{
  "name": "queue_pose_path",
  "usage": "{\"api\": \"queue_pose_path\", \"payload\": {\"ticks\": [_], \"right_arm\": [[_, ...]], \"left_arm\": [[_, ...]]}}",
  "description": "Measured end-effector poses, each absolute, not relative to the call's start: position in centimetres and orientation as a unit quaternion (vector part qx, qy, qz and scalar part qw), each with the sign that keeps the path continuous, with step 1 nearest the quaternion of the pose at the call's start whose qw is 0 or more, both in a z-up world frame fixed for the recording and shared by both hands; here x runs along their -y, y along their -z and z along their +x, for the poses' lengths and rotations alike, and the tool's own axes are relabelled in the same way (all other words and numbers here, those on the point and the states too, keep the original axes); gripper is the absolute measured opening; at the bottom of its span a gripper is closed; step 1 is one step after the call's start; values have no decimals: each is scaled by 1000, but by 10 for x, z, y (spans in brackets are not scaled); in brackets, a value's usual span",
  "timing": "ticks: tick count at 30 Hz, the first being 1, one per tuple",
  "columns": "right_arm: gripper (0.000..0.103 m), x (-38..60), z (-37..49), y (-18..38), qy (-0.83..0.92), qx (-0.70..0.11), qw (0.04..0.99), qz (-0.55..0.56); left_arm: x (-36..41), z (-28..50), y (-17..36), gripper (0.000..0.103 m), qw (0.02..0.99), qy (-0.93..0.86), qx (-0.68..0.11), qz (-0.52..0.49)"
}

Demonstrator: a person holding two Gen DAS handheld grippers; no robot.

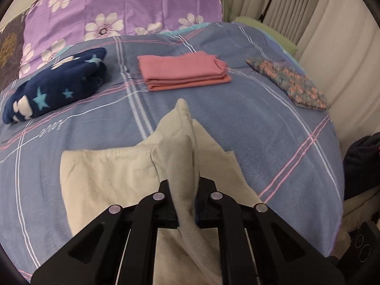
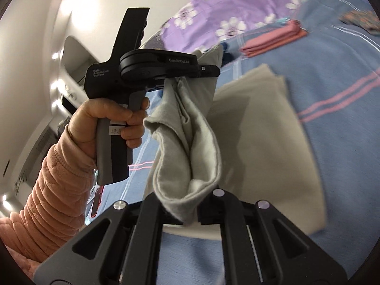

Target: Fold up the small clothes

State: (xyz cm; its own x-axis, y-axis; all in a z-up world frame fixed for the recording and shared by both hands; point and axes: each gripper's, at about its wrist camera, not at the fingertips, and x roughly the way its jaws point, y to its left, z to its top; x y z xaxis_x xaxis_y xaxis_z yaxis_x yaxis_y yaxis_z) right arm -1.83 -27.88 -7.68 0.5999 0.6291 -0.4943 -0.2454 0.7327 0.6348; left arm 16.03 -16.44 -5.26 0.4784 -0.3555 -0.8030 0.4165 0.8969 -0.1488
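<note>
I see one beige garment (image 1: 99, 173), soft and fleecy, partly spread flat on the bed at about 7 o'clock in my left wrist view, with a stitched hem along its top edge. One corner of it is pulled up into a bunched, pointed fold toward 12 o'clock. In my right wrist view the same cloth hangs lifted in a loose drape at centre, its pale inner side showing, while the rest lies flat at about 3 o'clock, doubled over in layers.
</note>
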Motion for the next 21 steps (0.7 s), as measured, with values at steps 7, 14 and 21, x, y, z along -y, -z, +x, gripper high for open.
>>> {"api": "queue_pose_path", "payload": {"ticks": [7,14,21], "right_arm": [[5,305,-20,96,-220,-378,853,286],[5,318,-18,107,-221,-384,839,317],[5,327,-9,101,-221,-373,841,324]], "left_arm": [[216,173,81,8,848,197,-483,88],[235,174,86,7,856,154,-476,132],[240,172,72,7,877,110,-442,151]]}}
